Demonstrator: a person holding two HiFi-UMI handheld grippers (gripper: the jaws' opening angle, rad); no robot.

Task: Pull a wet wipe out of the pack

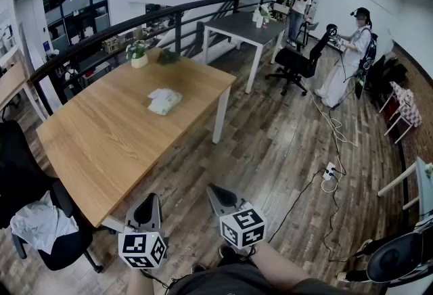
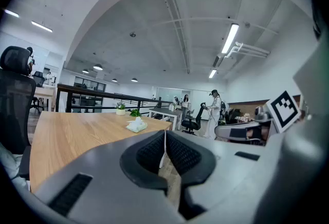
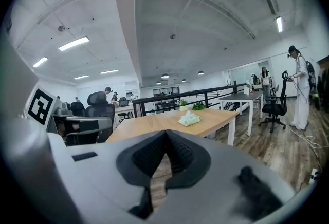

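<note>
The wet wipe pack [image 1: 164, 101] lies mid-frame on the table [image 1: 101, 145], a wipe [image 1: 162, 93] tufting from its top, open wood all round. Bottom centre, off the table's near edge, the left gripper [image 1: 150, 202] and the right gripper [image 1: 214, 191] have their fingers together, empty.

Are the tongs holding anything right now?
No, nothing. The left tongs and the right tongs are both shut and empty. The pack of wipes lies on the table, away from them.
</note>
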